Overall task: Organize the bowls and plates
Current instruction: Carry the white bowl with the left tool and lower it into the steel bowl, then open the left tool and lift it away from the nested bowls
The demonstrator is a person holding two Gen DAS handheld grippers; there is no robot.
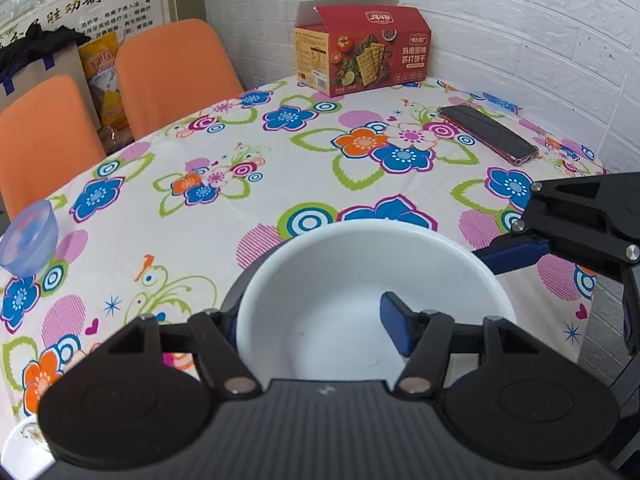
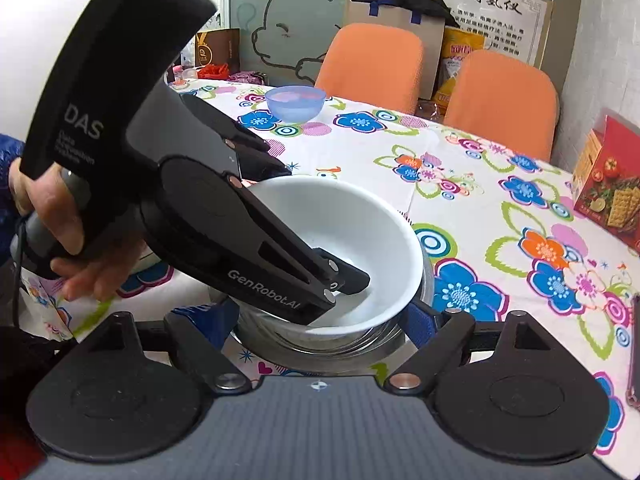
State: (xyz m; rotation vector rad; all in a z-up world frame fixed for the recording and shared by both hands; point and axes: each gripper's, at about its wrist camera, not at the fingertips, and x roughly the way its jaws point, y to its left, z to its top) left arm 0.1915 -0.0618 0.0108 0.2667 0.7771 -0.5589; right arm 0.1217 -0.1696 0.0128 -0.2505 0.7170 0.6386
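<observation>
Left wrist view first: the left hand-held gripper [image 1: 316, 320] has the white bowl [image 1: 340, 280] by its rim, one blue pad [image 1: 394, 326] inside the bowl and the other finger outside the wall, mostly hidden behind it, so it's clamped on the rim. The bowl's near edge is cut off by the gripper body, and you can't see what it sits on from here. The right hand-held gripper [image 1: 516, 254] pokes in from the right edge, only partly in frame. Further back on the flowery table [image 1: 280, 184] there's a phone [image 1: 486, 134], a red cracker box [image 1: 362, 50], and a translucent blue bowl [image 1: 30, 238] near the left edge, well apart from the white one. Right wrist view: the white bowl [image 2: 360, 240] is nested in a clear glass bowl [image 2: 320, 346], of which only the lower wall shows. The left hand-held gripper [image 2: 340, 280] reaches into it, and a hand [image 2: 60, 216] holds its handle. The right hand-held gripper [image 2: 324, 320] has its fingers spread wide on either side of the glass bowl; whether the pads touch the glass is hard to make out. The blue bowl [image 2: 295, 102] sits far back, before two orange chairs [image 2: 370, 66].
</observation>
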